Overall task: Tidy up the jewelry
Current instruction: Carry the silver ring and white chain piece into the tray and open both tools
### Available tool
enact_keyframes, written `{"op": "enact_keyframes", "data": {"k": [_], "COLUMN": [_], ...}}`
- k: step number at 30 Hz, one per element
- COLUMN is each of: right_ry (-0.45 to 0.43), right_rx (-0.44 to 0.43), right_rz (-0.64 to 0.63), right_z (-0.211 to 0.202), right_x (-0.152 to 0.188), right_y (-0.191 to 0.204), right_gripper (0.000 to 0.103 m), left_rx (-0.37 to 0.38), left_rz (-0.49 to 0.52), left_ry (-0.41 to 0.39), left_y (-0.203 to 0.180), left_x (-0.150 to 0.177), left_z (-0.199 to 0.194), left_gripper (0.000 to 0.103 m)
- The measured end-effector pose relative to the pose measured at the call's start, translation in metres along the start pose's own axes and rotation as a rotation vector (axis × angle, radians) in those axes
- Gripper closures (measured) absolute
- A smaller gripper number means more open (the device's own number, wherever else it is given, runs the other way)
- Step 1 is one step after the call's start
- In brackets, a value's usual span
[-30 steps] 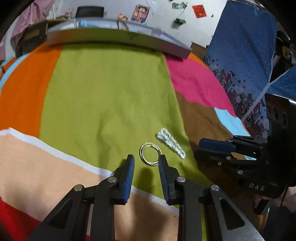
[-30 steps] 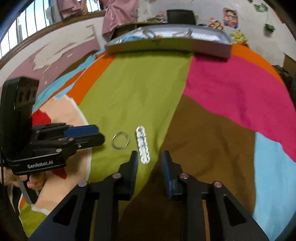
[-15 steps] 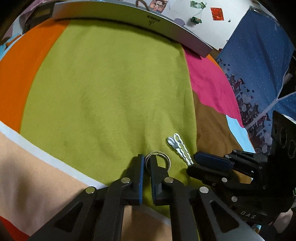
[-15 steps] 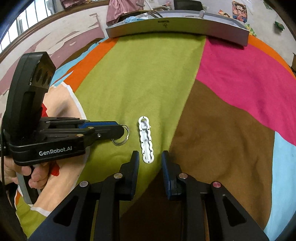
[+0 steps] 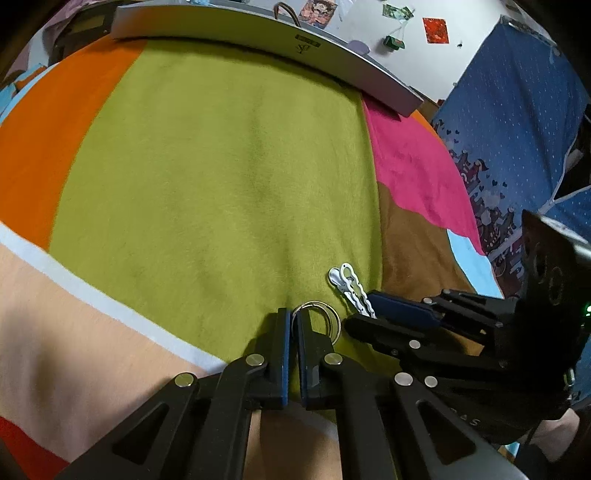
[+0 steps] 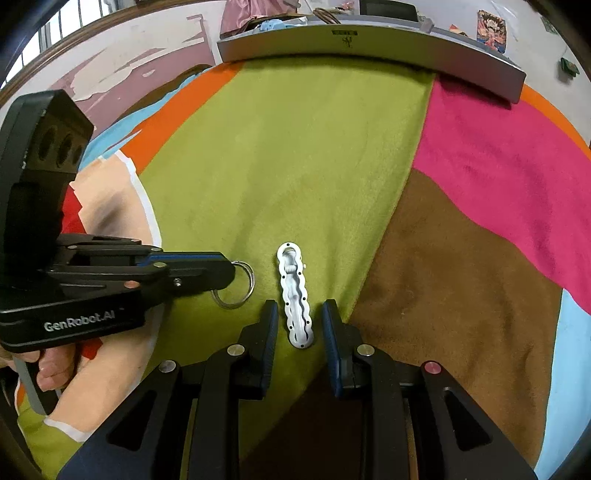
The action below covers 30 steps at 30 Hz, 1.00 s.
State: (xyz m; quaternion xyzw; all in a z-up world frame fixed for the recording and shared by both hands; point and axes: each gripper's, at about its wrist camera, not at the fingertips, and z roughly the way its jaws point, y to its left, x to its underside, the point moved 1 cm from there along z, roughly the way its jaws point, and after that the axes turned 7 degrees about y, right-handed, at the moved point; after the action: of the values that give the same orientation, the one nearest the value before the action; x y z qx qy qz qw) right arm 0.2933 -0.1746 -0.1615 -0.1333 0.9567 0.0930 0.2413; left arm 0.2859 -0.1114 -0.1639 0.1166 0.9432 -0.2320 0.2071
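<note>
A multicoloured blanket [image 6: 303, 155] lies below a blue patterned curtain [image 5: 517, 122].

the left claw [image 5: 291, 319] has closed on the ring [image 5: 317, 320]; the right claw [image 6: 297, 317] now straddles the white clasp [image 6: 295, 295].

Room setting: a surface draped in a colour-block cloth, with a wall behind.

The cloth [image 6: 303, 155] shows green, orange, pink, brown, pale blue, peach and red patches. A long grey tray [image 6: 369, 51] lies along its far edge. Behind it the pale wall [image 5: 461, 55] carries small posters and a red paper square [image 5: 434, 30]. A blue dotted fabric panel [image 5: 517, 122] stands at one side; on the other side the paint [image 6: 122, 70] is peeling below a barred window [image 6: 44, 40] that admits daylight.
</note>
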Motion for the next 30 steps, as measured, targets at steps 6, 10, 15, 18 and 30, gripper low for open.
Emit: {"op": "enact_keyframes", "data": {"k": [6, 10, 15, 18, 30], "right_ry": [-0.016, -0.06, -0.179, -0.26, -0.563], "right_rx": [-0.012, -0.016, -0.016, -0.004, 0.092], "right_rz": [0.015, 0.002, 0.043, 0.089, 0.191], "right_z": [-0.004, -0.008, -0.034, -0.052, -0.116], "right_x": [0.003, -0.002, -0.007, -0.014, -0.099], "right_y": [-0.004, 0.002, -0.008, -0.023, -0.104], "right_gripper": [0.091, 0.091, 0.091, 0.091, 0.091], "left_rx": [-0.014, -0.027, -0.056, -0.09, -0.138], "left_rz": [-0.011, 0.018, 0.028, 0.046, 0.005], "left_ry": [-0.042, -0.074, -0.108, -0.153, -0.401], "left_y": [-0.003, -0.01, -0.013, -0.018, -0.04], "left_x": [-0.002, -0.007, -0.026, -0.047, -0.182], "left_z": [-0.012, -0.024, -0.043, -0.059, -0.082], "left_gripper": [0.099, 0.099, 0.099, 0.099, 0.099]}}
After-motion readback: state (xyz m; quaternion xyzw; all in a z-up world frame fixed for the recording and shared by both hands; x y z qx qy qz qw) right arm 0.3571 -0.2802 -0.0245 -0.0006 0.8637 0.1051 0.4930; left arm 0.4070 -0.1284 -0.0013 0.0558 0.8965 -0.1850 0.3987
